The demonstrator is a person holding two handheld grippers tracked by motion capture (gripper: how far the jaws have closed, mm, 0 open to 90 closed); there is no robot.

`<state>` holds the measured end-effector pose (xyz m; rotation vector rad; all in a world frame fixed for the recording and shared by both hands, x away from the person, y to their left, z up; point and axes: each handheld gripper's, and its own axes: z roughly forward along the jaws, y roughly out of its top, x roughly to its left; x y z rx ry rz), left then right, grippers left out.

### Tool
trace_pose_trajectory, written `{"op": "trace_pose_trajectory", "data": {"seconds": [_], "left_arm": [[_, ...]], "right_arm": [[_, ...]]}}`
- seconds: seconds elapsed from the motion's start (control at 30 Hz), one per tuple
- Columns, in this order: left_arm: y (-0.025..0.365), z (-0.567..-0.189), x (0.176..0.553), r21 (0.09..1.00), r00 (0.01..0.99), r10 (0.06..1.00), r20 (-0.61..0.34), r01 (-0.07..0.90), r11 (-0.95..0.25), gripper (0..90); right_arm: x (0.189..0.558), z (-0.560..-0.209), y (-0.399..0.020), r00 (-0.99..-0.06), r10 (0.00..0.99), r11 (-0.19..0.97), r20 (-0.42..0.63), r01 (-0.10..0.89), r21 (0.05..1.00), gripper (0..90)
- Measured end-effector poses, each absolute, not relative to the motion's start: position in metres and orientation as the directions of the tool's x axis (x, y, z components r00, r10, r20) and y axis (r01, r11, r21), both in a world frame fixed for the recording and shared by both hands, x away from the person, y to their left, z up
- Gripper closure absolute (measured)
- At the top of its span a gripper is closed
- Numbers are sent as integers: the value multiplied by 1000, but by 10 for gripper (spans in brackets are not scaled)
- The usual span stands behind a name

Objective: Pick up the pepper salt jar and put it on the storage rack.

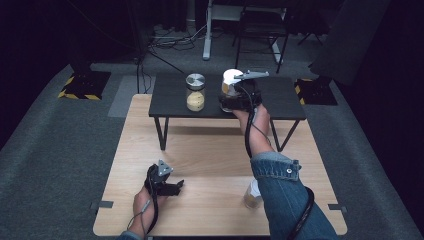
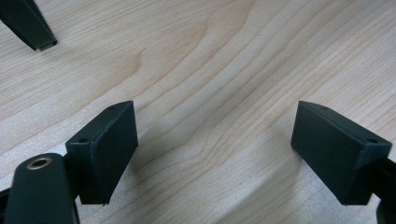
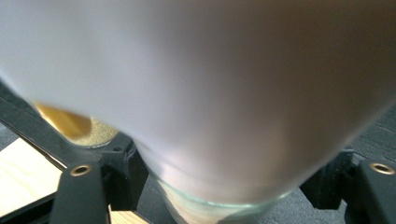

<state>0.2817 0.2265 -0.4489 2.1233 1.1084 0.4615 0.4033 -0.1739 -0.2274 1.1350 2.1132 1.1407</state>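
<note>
Supervisor: What's in front of you, biggest thing first?

Operator: I see the pale wooden table (image 1: 210, 150), and across its far half stands a low black stand (image 1: 170, 100).

Supervisor: And your claws?

Operator: My right gripper (image 1: 229, 100) is at the stand's right part, its jaws clamped against both sides of the white-lidded jar (image 1: 230, 78). In the right gripper view the glass (image 3: 210, 93) sits between the two black jaws. My left gripper (image 1: 176, 186) lies on the table's near left, jaws spread wide with bare wood between them (image 2: 215, 149).

Supervisor: Where's that jar standing?

Operator: It's upright on the stand, just right of the metal-lidded jar (image 1: 195, 92) with yellowish filling. A third small jar (image 1: 251, 196) stands near on the table, beside my right sleeve.
</note>
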Motion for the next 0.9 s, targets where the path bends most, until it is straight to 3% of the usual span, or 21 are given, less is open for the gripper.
{"op": "trace_pose_trajectory", "data": {"seconds": [0.37, 0.9], "left_arm": [[226, -449, 282, 715, 572, 820, -3, 574, -398, 147], [226, -450, 281, 717, 568, 823, -3, 575, -394, 147]], "right_arm": [[386, -225, -190, -550, 835, 283, -7, 419, 863, 143], [350, -237, -241, -544, 839, 257, -5, 388, 885, 103]]}}
